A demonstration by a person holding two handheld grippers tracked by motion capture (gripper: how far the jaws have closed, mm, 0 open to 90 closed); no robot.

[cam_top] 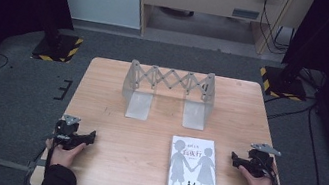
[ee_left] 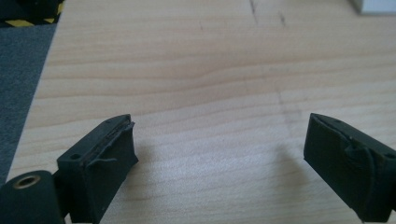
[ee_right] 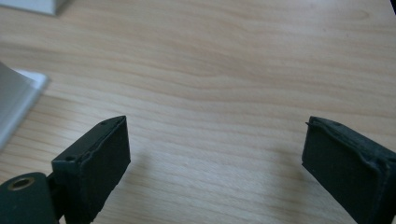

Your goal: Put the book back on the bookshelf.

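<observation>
Book: nearest item to the high camera; lies flat, cover up, at the near edge of the table, right of centre. Grey-white cover with silhouette figures and red title characters I cannot read at this size.
Right gripper: I hold it low over the wood just right of the book, apart from it; jaws spread wide with bare tabletop between them in the right gripper view. A pale corner at that view's left edge is probably the book.
Left gripper: at the near left of the table, well apart from the book; jaws spread wide, nothing between them in the left gripper view.
Bookstand: grey metal expanding rack with scissor links and two flat base plates, standing at the far middle of the table; no book in it.
Progress: I judge nothing done yet. Book untouched, rack unfilled.
Remaining: close on the book, lift it, stand it upright in the rack, let go.
Watch point: book lies flat, so a jaw must get under an edge.
</observation>
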